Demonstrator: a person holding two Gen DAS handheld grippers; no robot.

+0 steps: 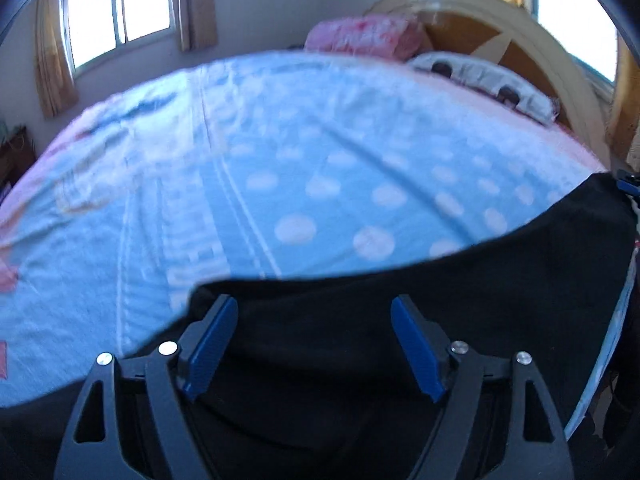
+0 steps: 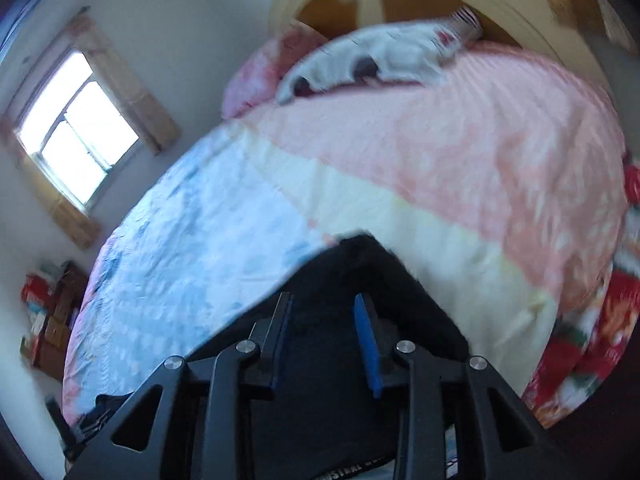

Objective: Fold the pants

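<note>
The black pants (image 1: 440, 300) lie across the near edge of the bed, on a blue sheet with white dots (image 1: 320, 160). My left gripper (image 1: 314, 304) hovers over the pants with its blue pads wide apart and nothing pinched between them. In the right wrist view a corner of the black pants (image 2: 360, 264) rises to a peak just past my right gripper (image 2: 323, 298). Its jaws stand partly apart with a clear gap, and the cloth lies under them, not clamped. The picture is blurred.
A pink pillow (image 1: 360, 34) and a white patterned pillow (image 1: 480, 76) lie by the curved wooden headboard (image 1: 520, 40). A window (image 2: 76, 136) is on the left wall. A red patterned blanket (image 2: 600, 320) hangs at the bed's right edge. Cluttered shelves (image 2: 48, 312) stand at the far left.
</note>
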